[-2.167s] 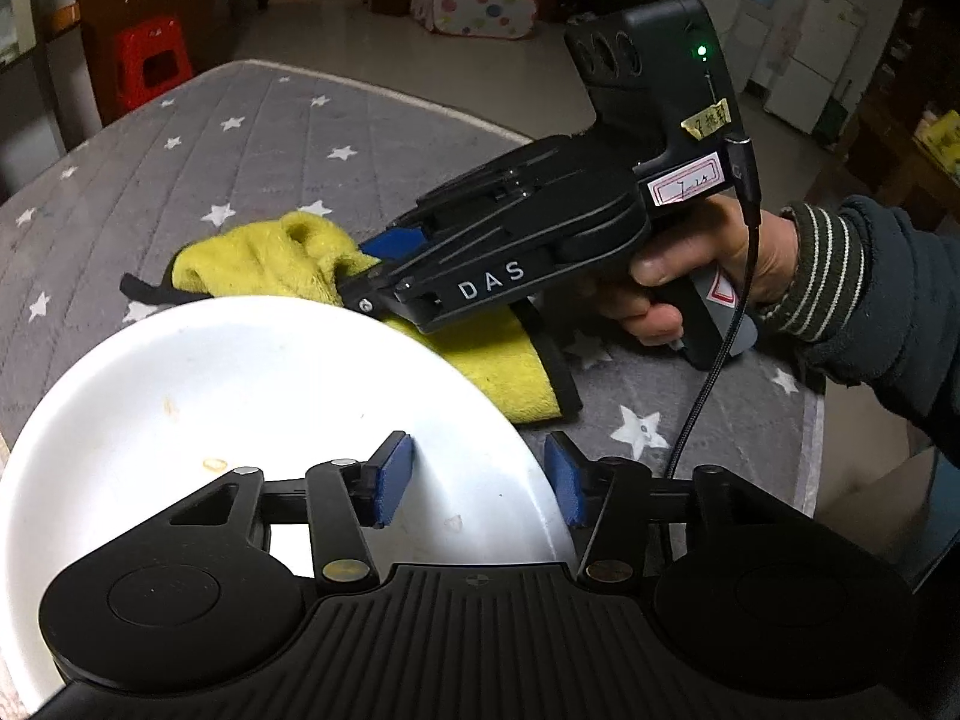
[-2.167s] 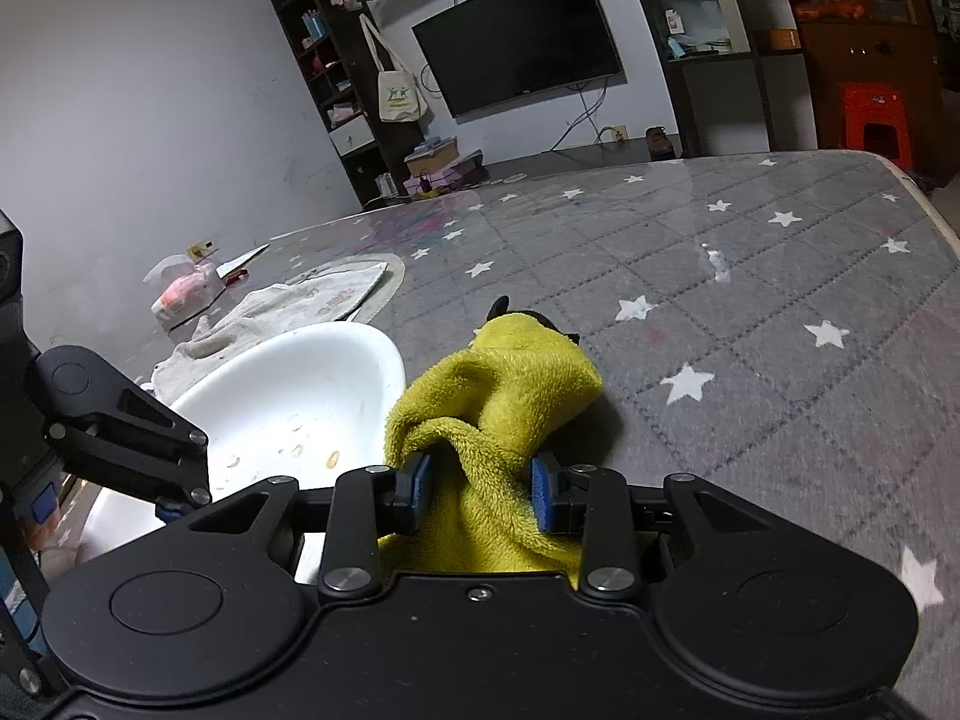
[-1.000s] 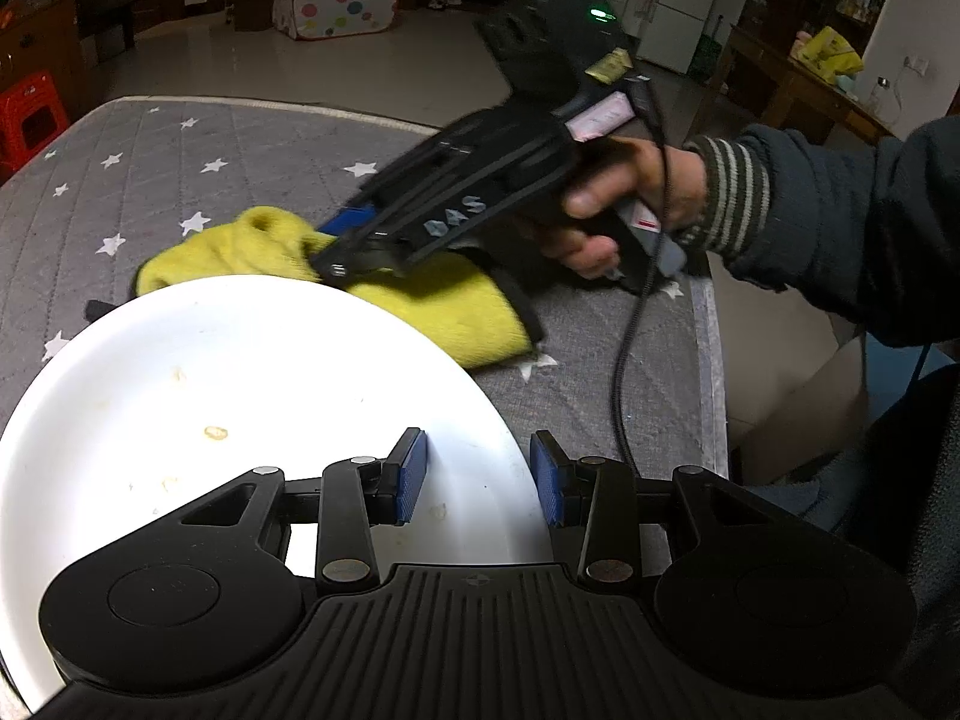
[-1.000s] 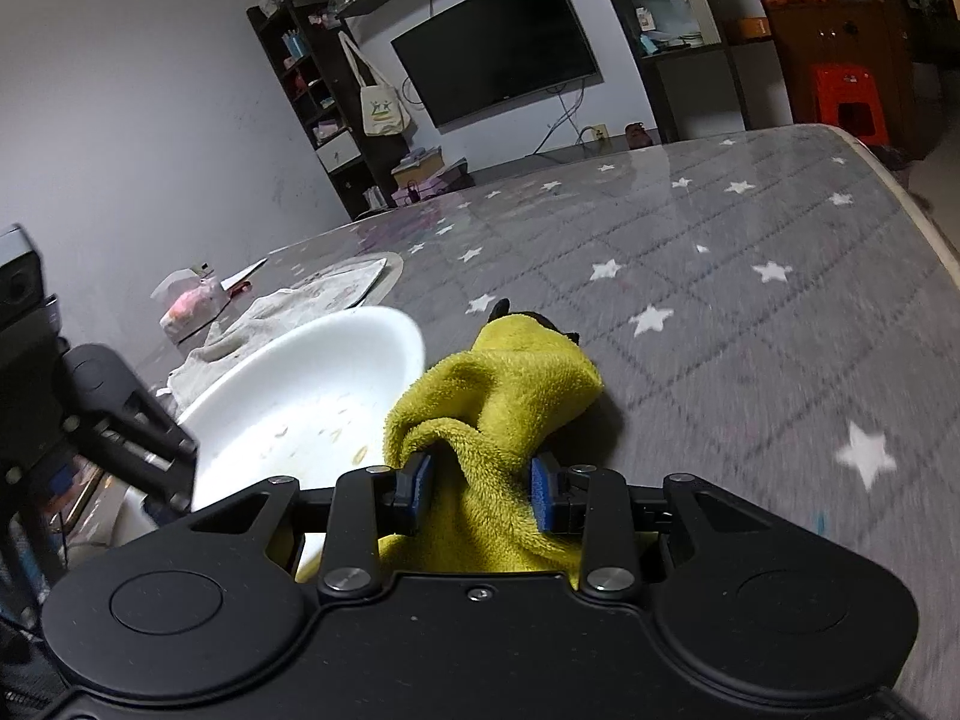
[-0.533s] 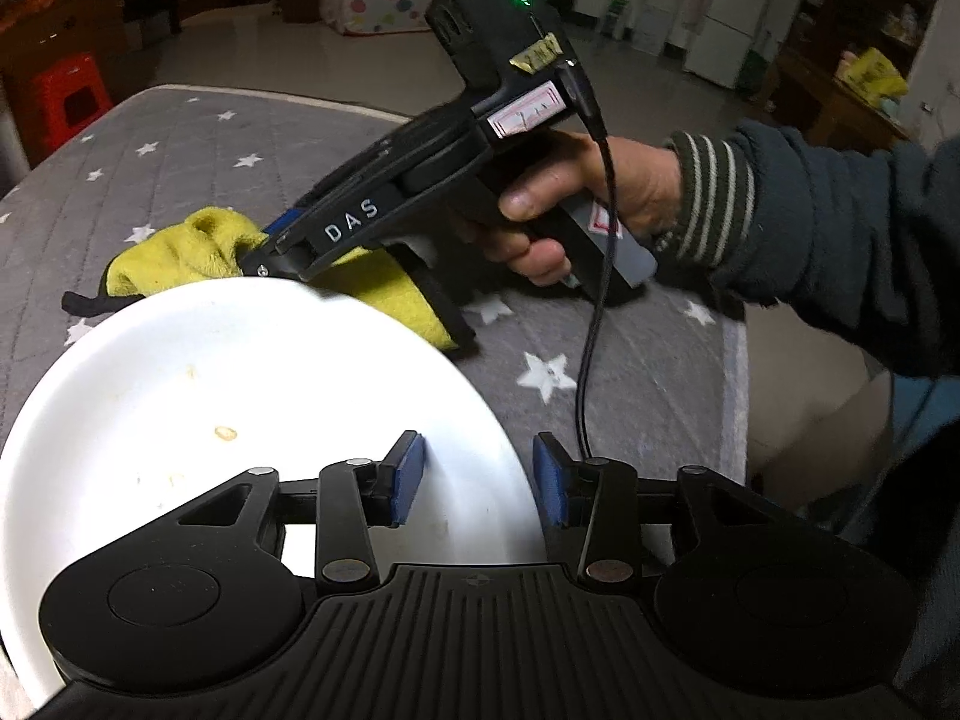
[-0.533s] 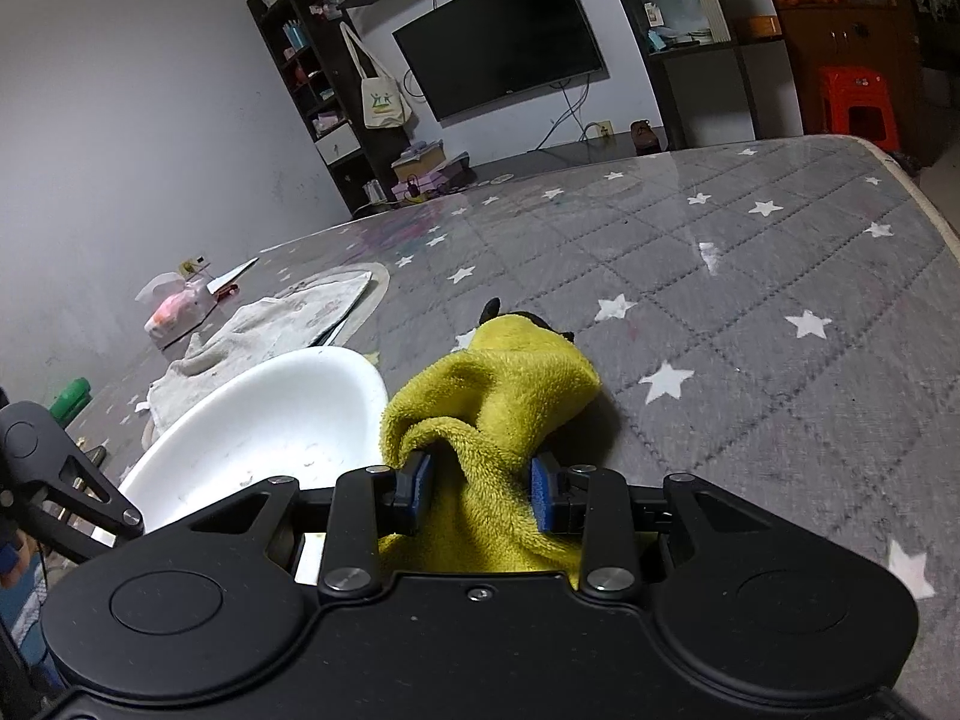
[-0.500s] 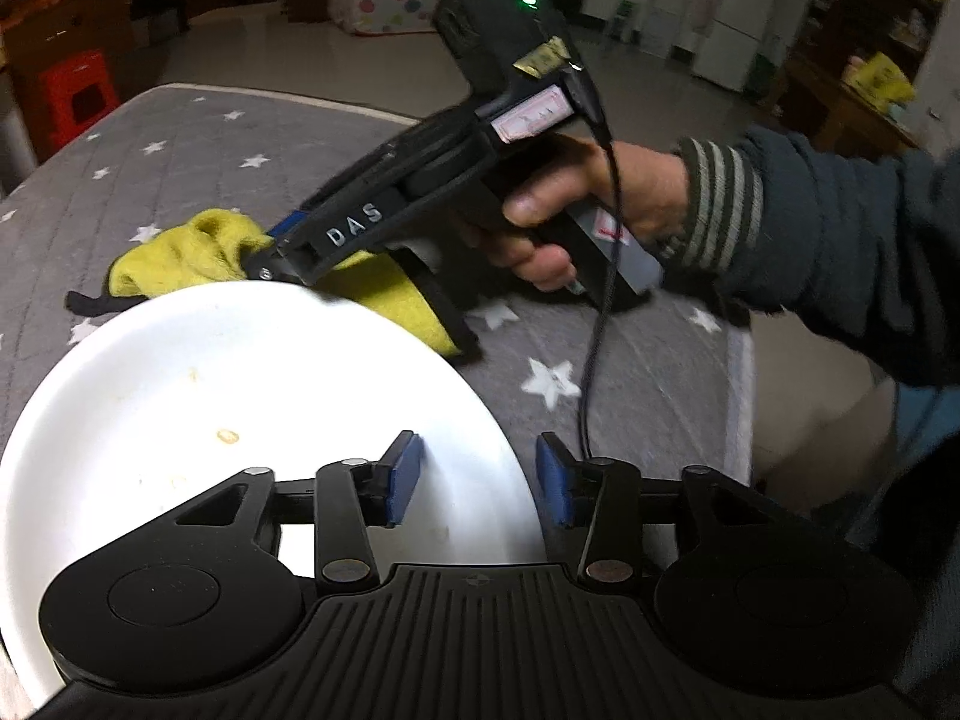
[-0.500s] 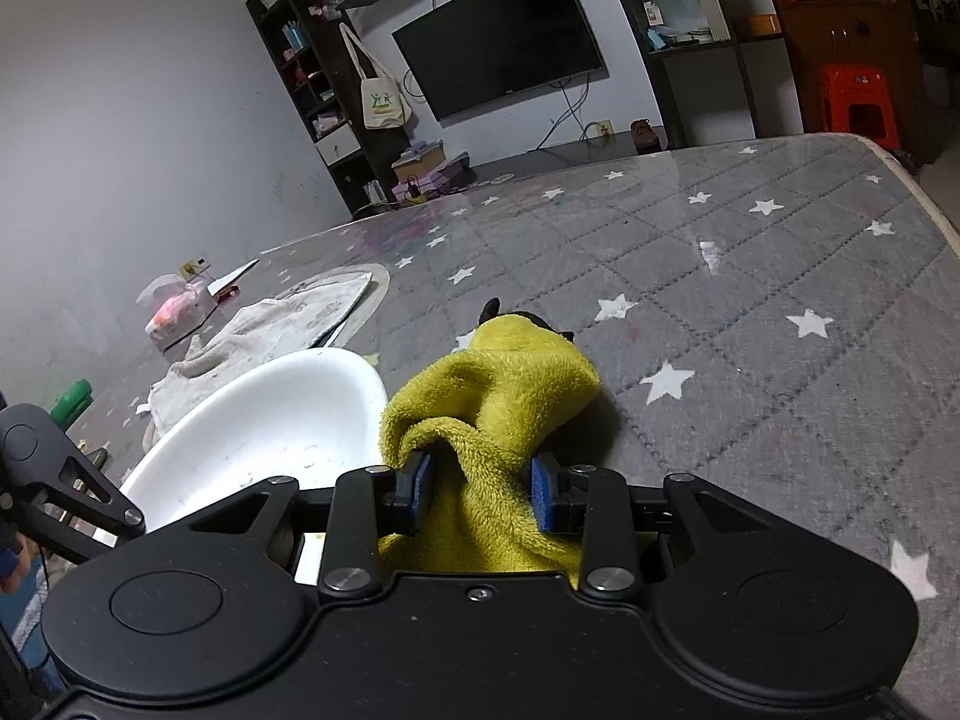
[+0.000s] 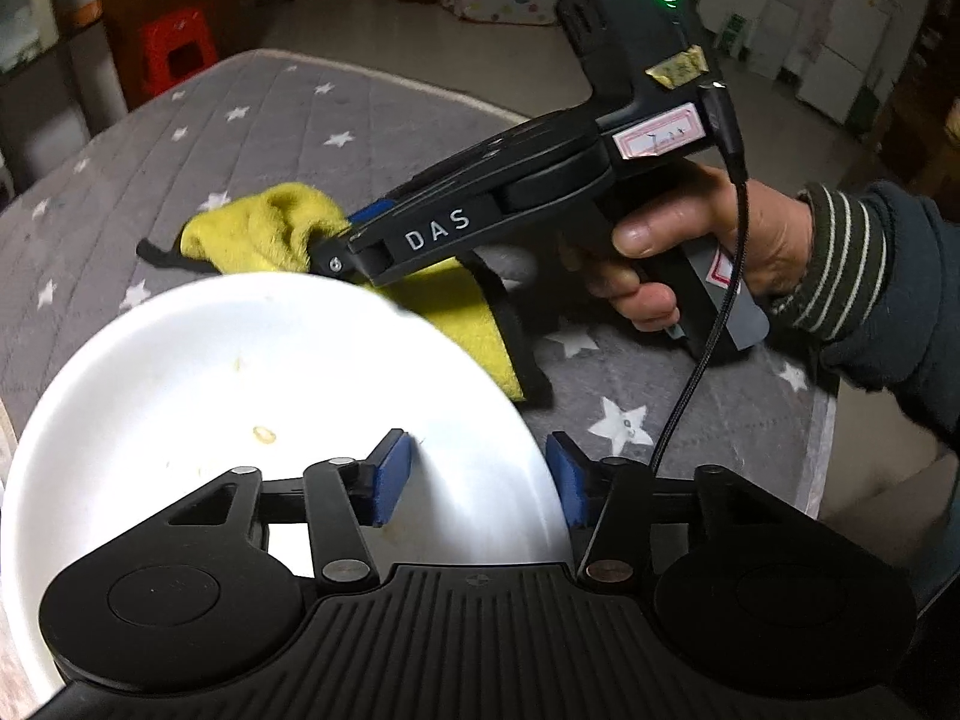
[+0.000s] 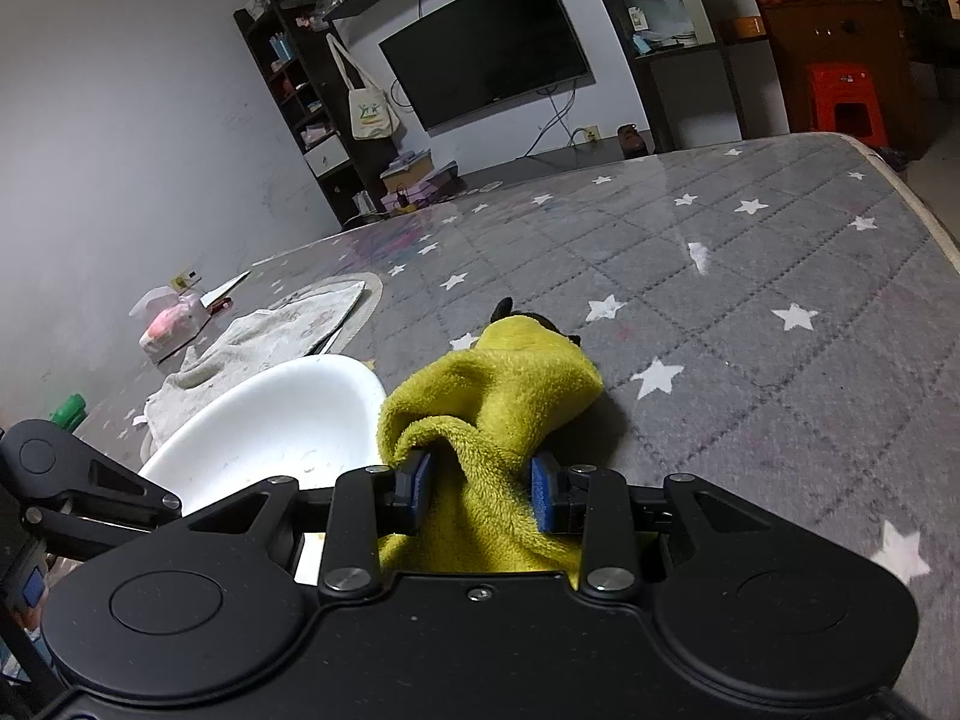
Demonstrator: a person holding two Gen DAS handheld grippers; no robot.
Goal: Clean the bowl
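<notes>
Right gripper: blue pads clamped on a fluffy yellow cloth, bunched and lying on the table. Left gripper: jaws closing astride the rim of the bowl, pads not clearly pressing. Bowl smooth, white, round, shallow, flecked with crumbs, sitting just beside the cloth. Table covered in grey quilted fabric with white stars under a glossy sheet. Beyond: crumpled pale towel, wall-mounted television, dark shelving, red plastic stool.

White round plastic bowl, yellow-green fleecy cloth with black edging, grey quilted white-starred table cover.
</notes>
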